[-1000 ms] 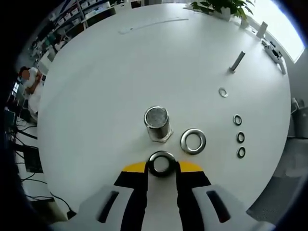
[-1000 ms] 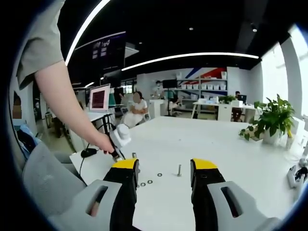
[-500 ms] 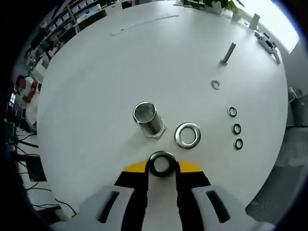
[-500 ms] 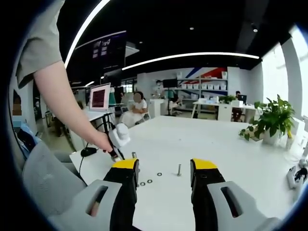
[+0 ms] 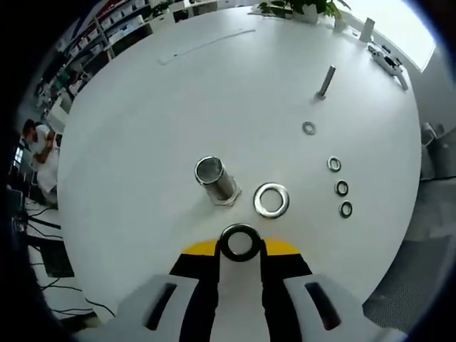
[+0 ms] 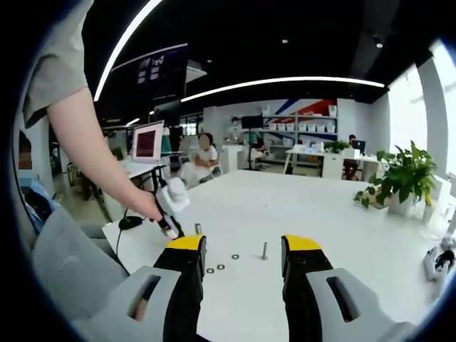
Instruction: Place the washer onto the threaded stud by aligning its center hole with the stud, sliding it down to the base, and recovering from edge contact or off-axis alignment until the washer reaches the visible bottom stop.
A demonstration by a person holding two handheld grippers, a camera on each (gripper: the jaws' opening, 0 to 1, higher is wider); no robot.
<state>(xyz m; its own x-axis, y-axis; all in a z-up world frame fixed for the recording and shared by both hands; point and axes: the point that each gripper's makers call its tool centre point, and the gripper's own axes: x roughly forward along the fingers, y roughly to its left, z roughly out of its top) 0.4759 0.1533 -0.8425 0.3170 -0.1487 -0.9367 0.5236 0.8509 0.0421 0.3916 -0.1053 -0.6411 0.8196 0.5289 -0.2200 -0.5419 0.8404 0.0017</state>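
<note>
In the left gripper view, my left gripper [image 5: 239, 244] is shut on a dark washer [image 5: 239, 231], held flat between the yellow-tipped jaws. The threaded stud [image 5: 214, 179] stands upright on its hex base on the white table [image 5: 157, 121], ahead of the held washer and slightly to the left, with a gap between them. A second, shiny washer [image 5: 271, 200] lies flat just right of the stud. In the right gripper view, my right gripper [image 6: 241, 251] is open and holds nothing, high above the table. A person's hand holds the left gripper [image 6: 171, 203] at the left.
Several small washers [image 5: 339, 187] lie in a row to the right, with one more [image 5: 308, 127] farther out. A slim bolt [image 5: 325, 80] stands beyond them, and the same bolt [image 6: 264, 251] appears between my right jaws. Potted plants [image 6: 402, 178] sit at the table's far edge. People sit in the background.
The left gripper view has pulled back from the table, so the stud and washers look smaller and farther. In the right gripper view the hand with the left gripper has risen slightly.
</note>
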